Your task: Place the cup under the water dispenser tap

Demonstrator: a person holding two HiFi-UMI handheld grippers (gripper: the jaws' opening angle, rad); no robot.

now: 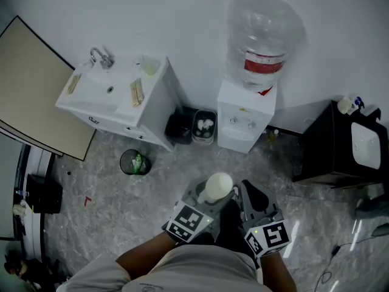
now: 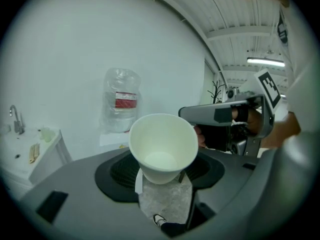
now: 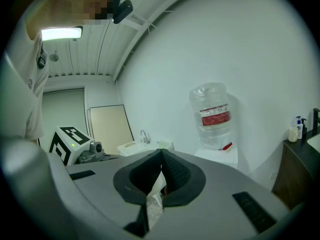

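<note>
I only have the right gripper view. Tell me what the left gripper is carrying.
Observer: The left gripper holds a white paper cup upright between its jaws.
Operator: Report what's inside it.
Observer: Nothing. The left gripper view looks straight into the cup and shows a bare bottom.
Operator: Find me the taps.
Observer: The head view shows two taps side by side on the front of the water dispenser. The cup is not under them yet.
</note>
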